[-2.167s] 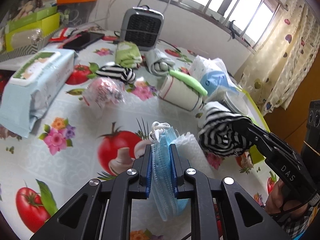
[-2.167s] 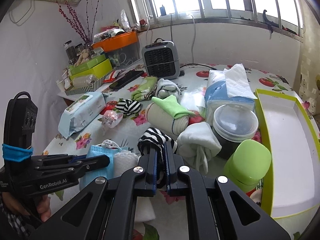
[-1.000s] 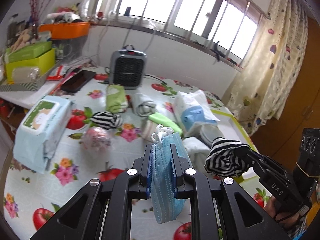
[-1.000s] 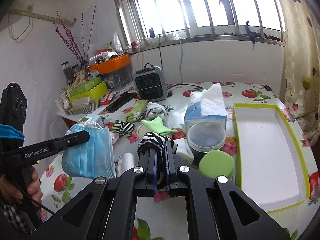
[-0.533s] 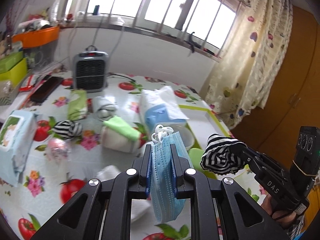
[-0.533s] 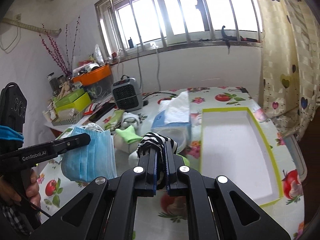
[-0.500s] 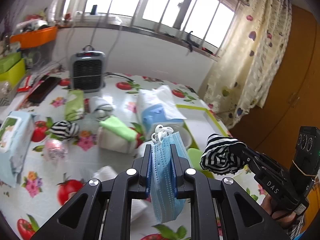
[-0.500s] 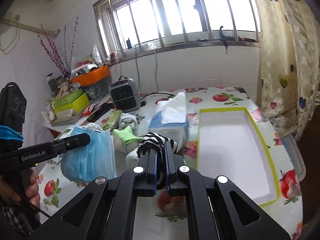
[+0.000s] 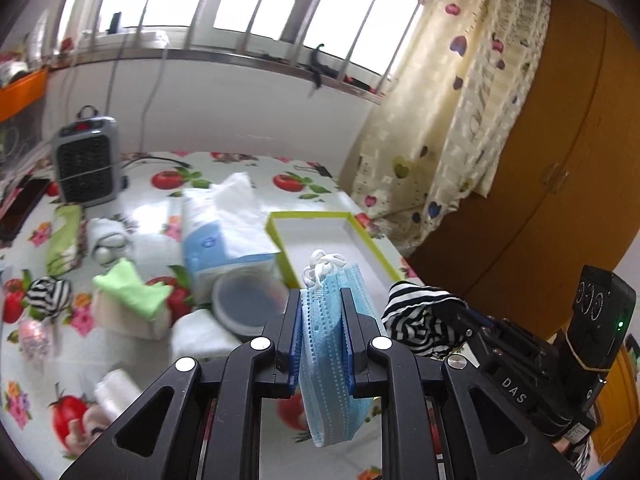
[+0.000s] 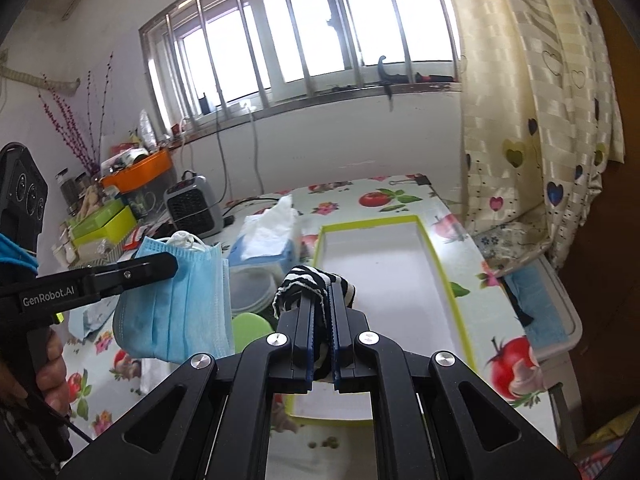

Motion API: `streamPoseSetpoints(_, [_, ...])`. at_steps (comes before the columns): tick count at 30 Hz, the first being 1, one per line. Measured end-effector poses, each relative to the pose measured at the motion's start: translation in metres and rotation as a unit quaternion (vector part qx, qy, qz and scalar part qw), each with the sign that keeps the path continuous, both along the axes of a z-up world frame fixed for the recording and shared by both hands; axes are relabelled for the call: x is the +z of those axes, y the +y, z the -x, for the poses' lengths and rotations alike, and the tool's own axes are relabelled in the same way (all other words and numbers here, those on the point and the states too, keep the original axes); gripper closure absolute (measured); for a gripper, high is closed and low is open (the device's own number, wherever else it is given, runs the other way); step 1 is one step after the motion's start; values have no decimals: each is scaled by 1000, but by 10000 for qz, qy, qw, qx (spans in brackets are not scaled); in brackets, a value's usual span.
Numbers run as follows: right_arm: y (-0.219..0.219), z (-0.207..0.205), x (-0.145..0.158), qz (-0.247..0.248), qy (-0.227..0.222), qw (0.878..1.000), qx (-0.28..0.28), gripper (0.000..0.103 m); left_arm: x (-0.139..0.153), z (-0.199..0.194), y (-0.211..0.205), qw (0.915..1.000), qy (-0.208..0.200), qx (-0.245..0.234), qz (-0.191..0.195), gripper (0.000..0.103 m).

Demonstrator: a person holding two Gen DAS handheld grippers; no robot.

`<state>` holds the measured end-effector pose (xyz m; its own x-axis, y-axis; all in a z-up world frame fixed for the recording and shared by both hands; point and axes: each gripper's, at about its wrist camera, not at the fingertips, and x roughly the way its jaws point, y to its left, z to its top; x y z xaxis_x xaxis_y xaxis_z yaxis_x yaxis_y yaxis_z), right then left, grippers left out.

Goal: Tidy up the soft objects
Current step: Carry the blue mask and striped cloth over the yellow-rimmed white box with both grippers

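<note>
We are carrying both loads off the desk [image 10: 400, 196] clutter toward the tray [image 10: 380, 264], now close ahead. Left tongs [image 9: 322, 320] are clamped on the mask [image 9: 328, 360]; right tongs [image 10: 322, 320] are clamped on the striped sock [image 10: 312, 280]. Both are hanging in the air; release into the tray looks next.

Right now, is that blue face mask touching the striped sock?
Apart. The right wrist view shows the blue face mask hanging left of the striped sock, with table clutter visible in the gap between them.

Barred window [image 10: 304, 36] bright; heart-print curtain [image 10: 540, 92]; wooden wardrobe [image 9: 560, 152].
</note>
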<state>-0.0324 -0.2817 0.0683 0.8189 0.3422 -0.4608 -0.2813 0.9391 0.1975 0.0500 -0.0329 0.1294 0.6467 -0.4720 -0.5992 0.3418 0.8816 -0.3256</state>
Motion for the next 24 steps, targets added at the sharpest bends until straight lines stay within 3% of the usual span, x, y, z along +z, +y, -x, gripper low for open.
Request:
streamPoseSetpoints(12, [-37,-17,-29,-59,451,9980,-439,97,-27,-41,-47,9987,416,-271,-144,89])
streamPoseSetpoints(24, [-50,-33,-49,-102,834,9950,-539,97,-55,-67,-84,9953,773,-449,-363,89])
